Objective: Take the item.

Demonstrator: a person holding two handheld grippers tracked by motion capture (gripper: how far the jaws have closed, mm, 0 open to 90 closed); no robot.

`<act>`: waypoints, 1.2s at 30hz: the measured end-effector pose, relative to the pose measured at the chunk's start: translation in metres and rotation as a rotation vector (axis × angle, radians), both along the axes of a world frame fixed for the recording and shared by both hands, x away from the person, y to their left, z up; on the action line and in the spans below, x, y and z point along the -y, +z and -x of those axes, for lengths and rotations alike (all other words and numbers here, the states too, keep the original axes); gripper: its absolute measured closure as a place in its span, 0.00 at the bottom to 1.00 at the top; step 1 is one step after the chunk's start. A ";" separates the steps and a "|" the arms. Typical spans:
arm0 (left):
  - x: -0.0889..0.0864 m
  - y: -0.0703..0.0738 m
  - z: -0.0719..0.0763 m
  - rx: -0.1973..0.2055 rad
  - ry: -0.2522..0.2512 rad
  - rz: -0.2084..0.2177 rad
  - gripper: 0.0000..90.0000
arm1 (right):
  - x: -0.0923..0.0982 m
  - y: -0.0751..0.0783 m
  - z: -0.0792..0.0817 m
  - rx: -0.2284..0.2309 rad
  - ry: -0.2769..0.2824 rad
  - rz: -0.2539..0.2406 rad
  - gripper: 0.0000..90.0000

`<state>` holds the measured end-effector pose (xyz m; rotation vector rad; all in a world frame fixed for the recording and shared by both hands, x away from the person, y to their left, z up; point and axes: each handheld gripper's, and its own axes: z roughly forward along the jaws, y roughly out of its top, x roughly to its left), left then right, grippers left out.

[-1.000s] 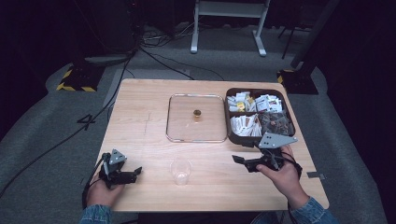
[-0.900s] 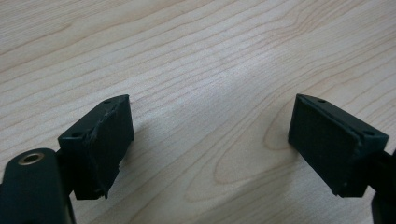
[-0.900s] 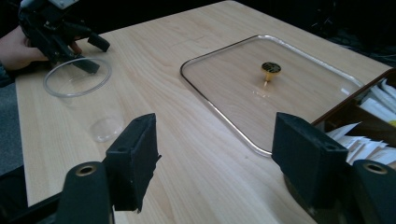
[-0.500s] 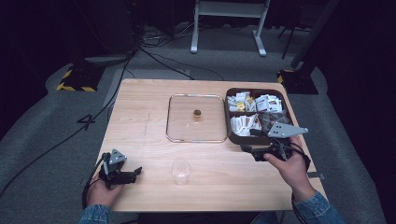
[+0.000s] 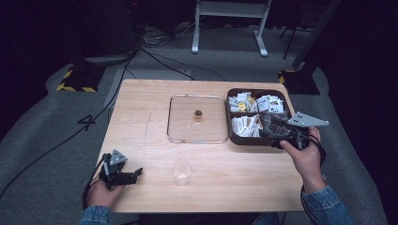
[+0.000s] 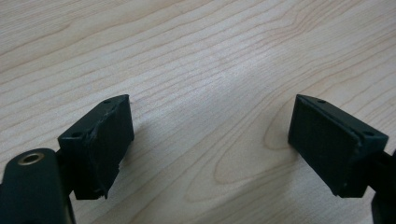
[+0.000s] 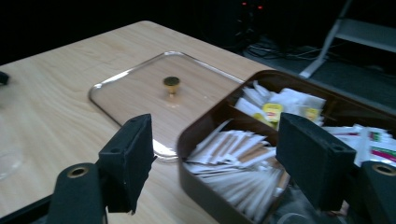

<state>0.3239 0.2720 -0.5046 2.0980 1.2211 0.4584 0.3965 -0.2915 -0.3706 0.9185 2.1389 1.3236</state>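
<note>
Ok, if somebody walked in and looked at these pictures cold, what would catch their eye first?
Probably the dark brown box at the table's far right, its compartments packed with paper packets, with the right gripper open right over its near edge. Next, its clear lid with a brass knob lies flat just left of the box. An empty clear cup stands nearer the person, and the left gripper rests open on bare wood.

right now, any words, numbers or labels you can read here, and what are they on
"4": a mark on the grey floor left of the table.
Print on the packets in the brown box: too small and blurred to read.
Nothing else carries text.
</note>
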 end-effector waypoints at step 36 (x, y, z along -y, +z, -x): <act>0.000 0.000 0.000 0.001 0.001 -0.001 0.16 | 0.059 -0.046 -0.055 -0.075 -0.237 0.048 0.31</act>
